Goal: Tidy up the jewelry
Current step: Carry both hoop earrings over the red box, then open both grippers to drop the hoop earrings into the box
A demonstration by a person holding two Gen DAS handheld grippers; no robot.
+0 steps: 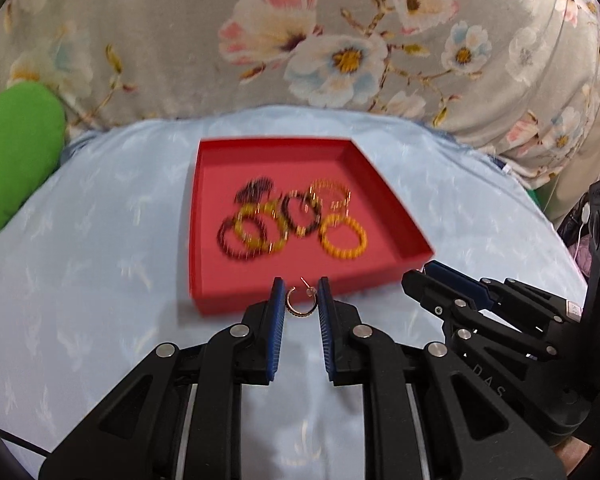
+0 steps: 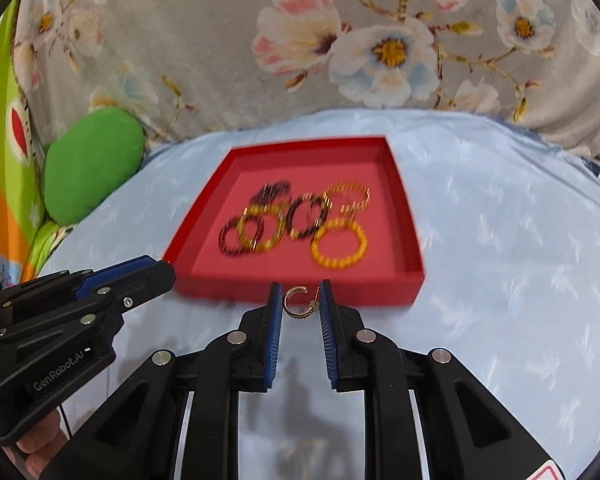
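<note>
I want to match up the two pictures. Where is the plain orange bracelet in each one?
Left wrist view: the orange bracelet lies in the red tray, right of centre, nearest the tray's near right corner.
Right wrist view: the orange bracelet lies just right of centre, again in the tray's near right part.
Shared landmark: the red tray on the light blue cloth, with the green cushion to its left.

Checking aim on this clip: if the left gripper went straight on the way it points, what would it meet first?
Probably the near wall of the red tray, just ahead of the left gripper and the hoop earring it holds; depth is uncertain.
</note>
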